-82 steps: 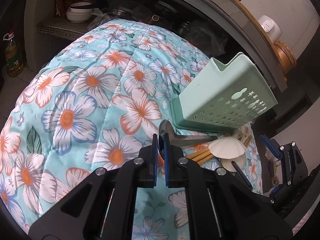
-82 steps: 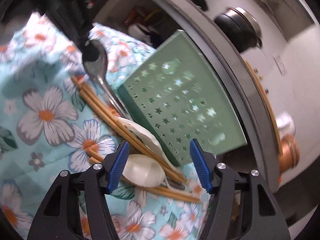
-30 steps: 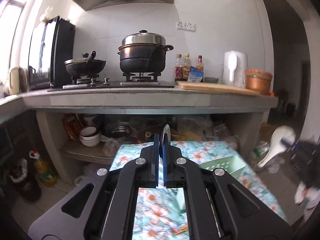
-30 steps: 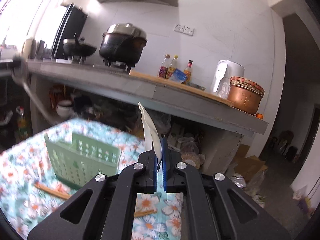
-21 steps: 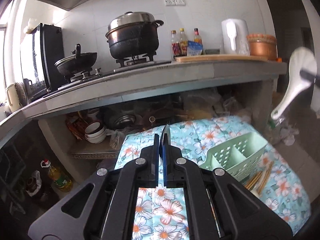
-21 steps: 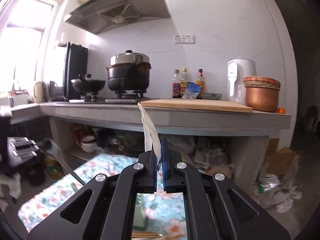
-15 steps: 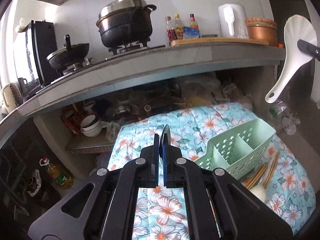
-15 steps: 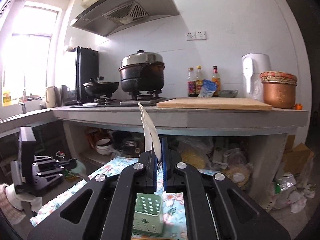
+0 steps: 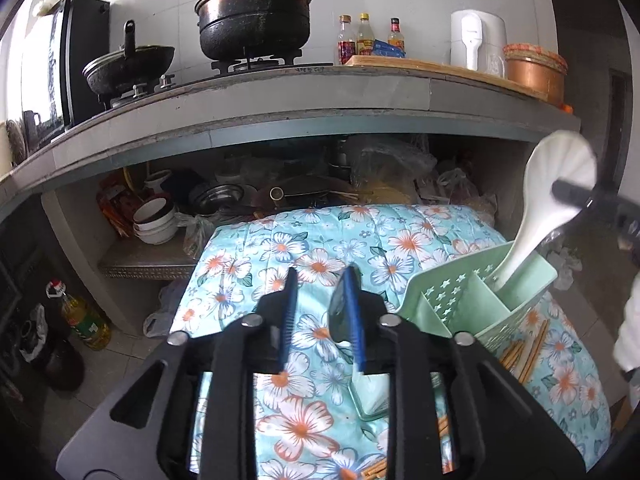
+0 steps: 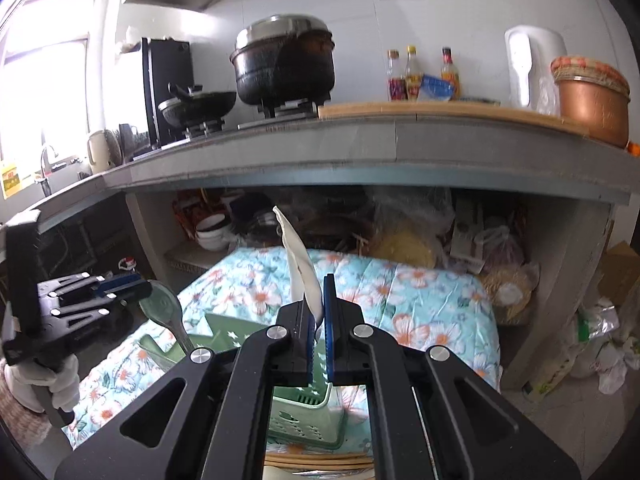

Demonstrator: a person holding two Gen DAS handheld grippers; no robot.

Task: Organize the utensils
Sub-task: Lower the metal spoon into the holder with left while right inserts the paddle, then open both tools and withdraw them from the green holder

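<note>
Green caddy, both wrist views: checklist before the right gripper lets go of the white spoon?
1. Right gripper shut on the white spoon: ok.
2. White spoon's handle inside the end compartment of the green caddy: ok.
3. Caddy upright on the floral cloth: ok.
4. Left gripper open: ok.
5. Metal spoon standing in the caddy and free of the left gripper: cannot tell; its bowl sits right beside one finger.
6. Chopsticks sorted: not ok; they lie on the cloth beside the caddy.
</note>
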